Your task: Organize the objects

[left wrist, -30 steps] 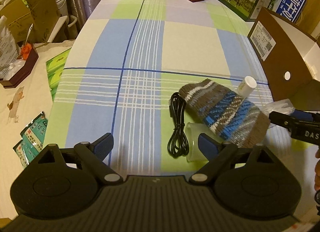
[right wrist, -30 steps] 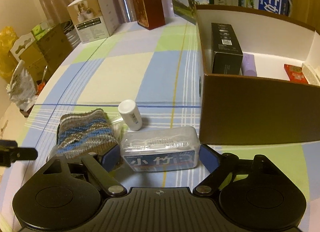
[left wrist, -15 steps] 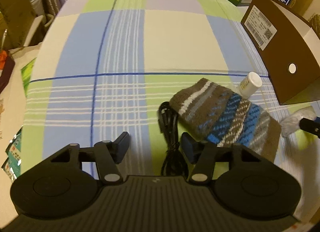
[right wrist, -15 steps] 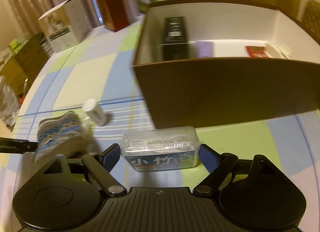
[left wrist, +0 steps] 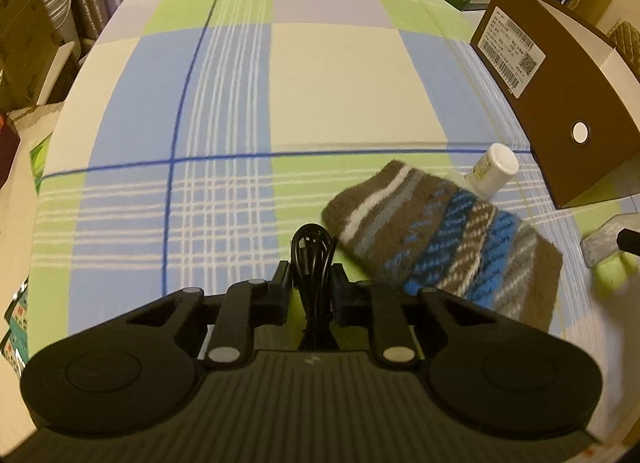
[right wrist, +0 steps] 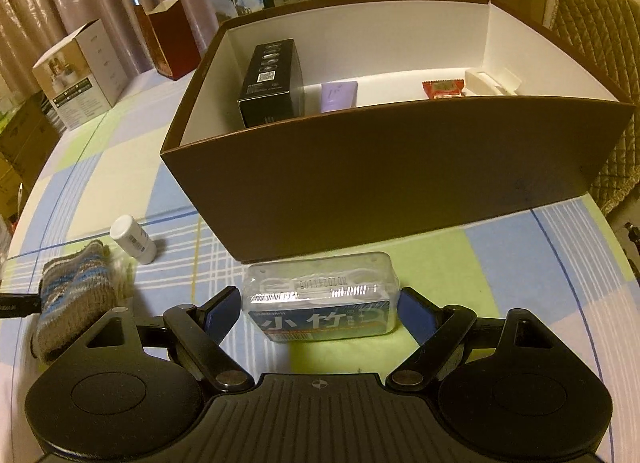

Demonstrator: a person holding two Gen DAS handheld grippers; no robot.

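Since prior frame, left gripper (left wrist: 311, 291) has closed onto coiled black cable (left wrist: 313, 253), fingers clamped each side, beside knit pouch (left wrist: 444, 247). Right gripper (right wrist: 320, 313) holds clear plastic floss-pick box (right wrist: 320, 297) w/ pads snug, raised near brown cardboard box (right wrist: 400, 167). Step: pickup done both sides. Next, in my judgement: lift over rim, drop inside. Cable limp; plastic box rigid, glossy.

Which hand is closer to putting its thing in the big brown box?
Probably the right. The right gripper holds the clear plastic case just in front of the brown box. The left gripper grips the black cable, with the box off to its side.
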